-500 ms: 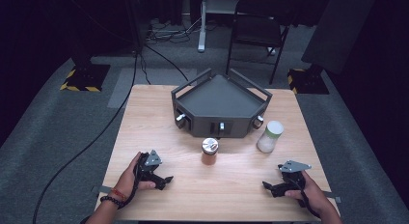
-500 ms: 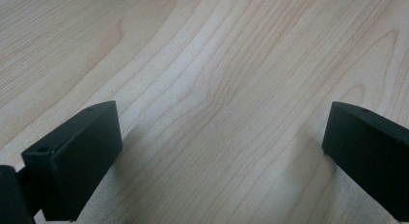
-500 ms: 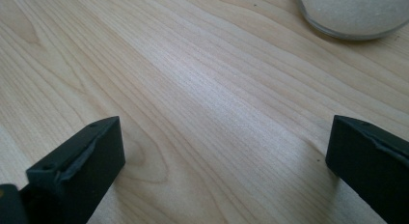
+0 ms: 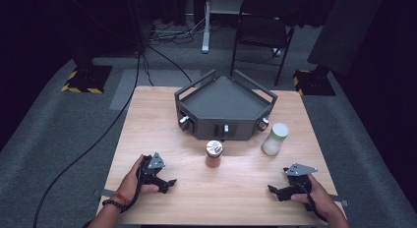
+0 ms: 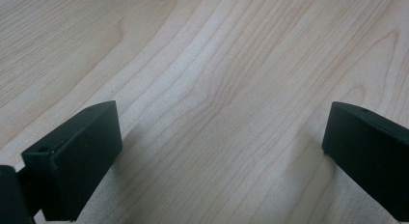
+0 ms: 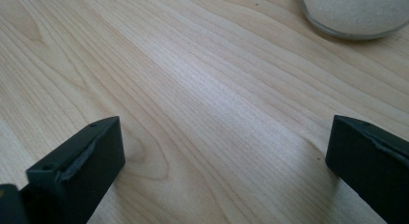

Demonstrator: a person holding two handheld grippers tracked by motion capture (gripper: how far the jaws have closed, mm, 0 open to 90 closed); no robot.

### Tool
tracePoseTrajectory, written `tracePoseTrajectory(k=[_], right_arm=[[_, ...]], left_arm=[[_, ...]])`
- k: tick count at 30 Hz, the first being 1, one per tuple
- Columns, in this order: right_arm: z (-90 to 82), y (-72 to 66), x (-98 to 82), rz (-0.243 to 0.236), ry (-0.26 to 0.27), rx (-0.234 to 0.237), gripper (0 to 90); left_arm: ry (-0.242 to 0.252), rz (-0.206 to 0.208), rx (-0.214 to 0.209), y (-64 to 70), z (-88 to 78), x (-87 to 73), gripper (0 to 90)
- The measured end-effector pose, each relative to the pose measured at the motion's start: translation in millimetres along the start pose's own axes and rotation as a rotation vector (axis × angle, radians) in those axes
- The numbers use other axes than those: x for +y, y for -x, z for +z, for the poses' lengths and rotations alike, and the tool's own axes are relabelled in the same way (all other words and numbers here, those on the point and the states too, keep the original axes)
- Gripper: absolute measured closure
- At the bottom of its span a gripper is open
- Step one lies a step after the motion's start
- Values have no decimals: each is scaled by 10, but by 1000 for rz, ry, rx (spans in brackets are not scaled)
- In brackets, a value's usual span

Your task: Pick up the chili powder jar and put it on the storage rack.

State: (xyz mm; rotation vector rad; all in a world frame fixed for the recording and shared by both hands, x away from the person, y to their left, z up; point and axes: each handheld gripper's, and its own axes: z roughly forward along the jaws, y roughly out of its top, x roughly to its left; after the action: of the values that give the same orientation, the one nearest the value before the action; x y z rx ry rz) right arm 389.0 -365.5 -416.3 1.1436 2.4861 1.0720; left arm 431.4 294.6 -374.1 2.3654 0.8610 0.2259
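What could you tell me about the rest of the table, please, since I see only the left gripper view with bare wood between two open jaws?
Observer: A brown spice jar with a silver lid stands mid-table, apart from the left gripper.
Operator: Anything else nearby?
Observer: A white-filled jar with a pale lid stands ahead of the right gripper.
Operator: And behind those?
Observer: A dark grey angular tray sits at the far edge.

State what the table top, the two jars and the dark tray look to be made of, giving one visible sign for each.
Table top: pale wood, matt; grain lines run along it.
Brown jar: probably clear glass or plastic; shiny metal-looking lid.
White jar: clear wall showing white grains; pale lid, likely plastic.
Tray: dark grey, matt, metal or plastic; unclear which.
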Motion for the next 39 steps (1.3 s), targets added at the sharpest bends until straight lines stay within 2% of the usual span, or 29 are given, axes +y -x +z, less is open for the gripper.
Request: tracePoseTrajectory(k=[19,25,31,39], right_arm=[[0,3,-1,-1,0,1,0],[0,2,0,-1,0,1,0],[-1,-2,0,0,0,-1,0],[-1,-1,0,0,0,0,0]], left_arm=[[-1,2,-1,-3,0,4,0],[-1,-9,11,25,8,14,1],[2,-3,17,41,2,16,17],[34,-10,34,62,-41,-2,15]])
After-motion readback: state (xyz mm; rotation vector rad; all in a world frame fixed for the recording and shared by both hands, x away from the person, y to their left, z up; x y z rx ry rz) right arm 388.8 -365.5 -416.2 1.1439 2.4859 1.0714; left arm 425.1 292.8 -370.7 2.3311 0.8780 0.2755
